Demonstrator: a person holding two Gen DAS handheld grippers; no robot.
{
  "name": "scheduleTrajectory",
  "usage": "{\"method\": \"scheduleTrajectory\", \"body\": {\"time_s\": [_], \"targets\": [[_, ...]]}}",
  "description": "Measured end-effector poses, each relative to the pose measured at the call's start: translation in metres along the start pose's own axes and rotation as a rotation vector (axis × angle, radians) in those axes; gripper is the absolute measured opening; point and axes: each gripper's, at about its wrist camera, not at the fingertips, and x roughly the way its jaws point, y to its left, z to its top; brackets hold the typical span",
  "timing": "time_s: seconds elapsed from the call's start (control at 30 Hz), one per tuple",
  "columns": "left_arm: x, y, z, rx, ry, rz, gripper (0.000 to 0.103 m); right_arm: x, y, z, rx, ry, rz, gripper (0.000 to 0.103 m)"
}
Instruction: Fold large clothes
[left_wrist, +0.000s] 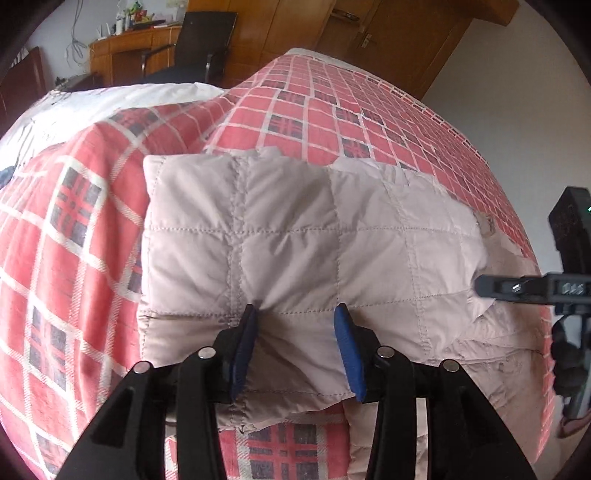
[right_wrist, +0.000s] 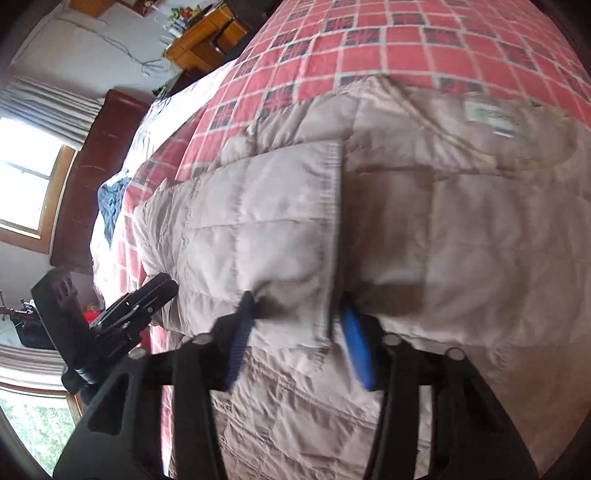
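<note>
Black left gripper (left_wrist: 295, 314) with blue pads is pressing its parted fingers down on the pale beige quilted padded jacket (left_wrist: 295, 236); the fabric is bulging between the pads, but nothing is pinched. Black right gripper (right_wrist: 299, 306), also blue-padded, is likewise standing with fingers spread on the jacket, straddling a stitched fold edge. The jacket is lying folded on the red, white and navy plaid bedspread (left_wrist: 74, 229), its long axis running across the left wrist view. Its surface is soft, stitched in squares and wrinkled. A white sewn-in label (right_wrist: 487, 116) is showing near the jacket's far edge; its print is too blurred to read. Beyond the jacket, a white sheet (left_wrist: 122, 98) is covering the bed's far end, where a blue crumpled cloth (right_wrist: 112, 206) is lying. A wooden desk (left_wrist: 129, 55) is standing behind the bed.
</note>
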Motion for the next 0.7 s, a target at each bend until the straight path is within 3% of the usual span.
{"method": "scheduleTrajectory", "body": {"time_s": [0.03,0.07,0.1,0.23,0.33,0.43,0.5,0.63,0.7], "targets": [[-0.005,0.002,0.002,-0.015,-0.020,-0.012,0.044,0.001,0.002,0.000,-0.012,-0.002,0.002,0.029],[-0.013,0.004,0.005,-0.031,-0.047,-0.020,0.044,0.000,0.004,0.000,-0.022,-0.003,0.013,0.017],[-0.020,0.004,0.007,-0.044,-0.071,-0.026,0.044,-0.004,0.005,-0.001,-0.025,-0.006,0.024,0.013],[-0.046,0.005,0.021,-0.097,-0.164,-0.065,0.044,-0.058,0.002,-0.009,-0.053,-0.115,0.076,0.009],[-0.058,-0.003,0.029,-0.083,-0.201,-0.074,0.044,-0.101,-0.009,-0.019,-0.071,-0.197,0.013,0.009],[-0.056,-0.019,0.034,-0.033,-0.202,-0.089,0.044,-0.143,-0.038,-0.033,-0.036,-0.261,-0.035,0.009],[-0.048,-0.032,0.035,0.000,-0.181,-0.105,0.044,-0.162,-0.057,-0.041,0.000,-0.290,-0.053,0.009],[-0.024,-0.064,0.034,0.076,-0.131,-0.116,0.044,-0.200,-0.101,-0.066,0.061,-0.351,-0.181,0.008],[-0.011,-0.077,0.031,0.102,-0.102,-0.117,0.044,-0.210,-0.124,-0.078,0.102,-0.365,-0.188,0.008]]}}
